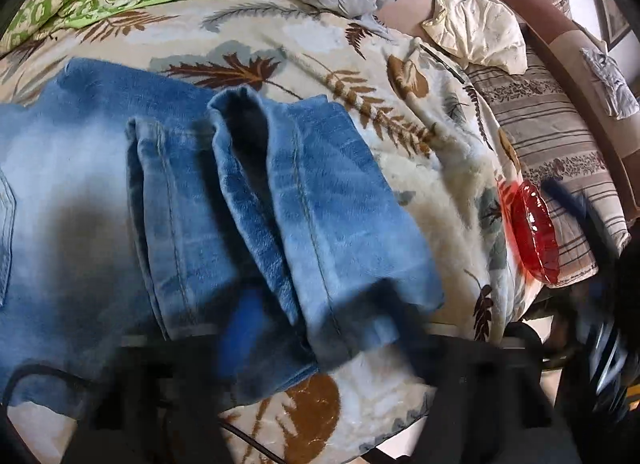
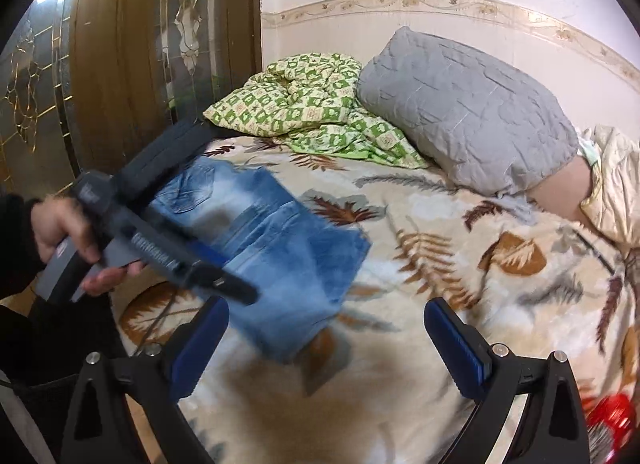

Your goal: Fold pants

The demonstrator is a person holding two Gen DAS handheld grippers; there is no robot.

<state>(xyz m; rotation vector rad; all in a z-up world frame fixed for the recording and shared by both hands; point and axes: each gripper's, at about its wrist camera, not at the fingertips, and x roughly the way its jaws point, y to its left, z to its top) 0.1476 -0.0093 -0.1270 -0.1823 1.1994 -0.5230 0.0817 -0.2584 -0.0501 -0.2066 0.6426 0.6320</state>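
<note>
Faded blue jeans (image 1: 224, 200) lie folded on a leaf-print blanket (image 1: 360, 64), leg ends stacked on the seat part. The jeans also show in the right wrist view (image 2: 280, 240). My left gripper (image 1: 320, 352) hovers just over the jeans' near edge; its fingers are dark and blurred, so I cannot tell how they stand. From the right wrist view it appears as a hand-held tool (image 2: 160, 240) over the jeans. My right gripper (image 2: 324, 348) is open and empty above the blanket, right of the jeans.
A green checked quilt (image 2: 304, 112) and a grey pillow (image 2: 472, 112) lie at the bed's far side. A red glossy object (image 1: 534, 236) sits at the bed's right edge beside a striped sofa (image 1: 560, 152). A wooden glass-panel door (image 2: 132, 56) stands left.
</note>
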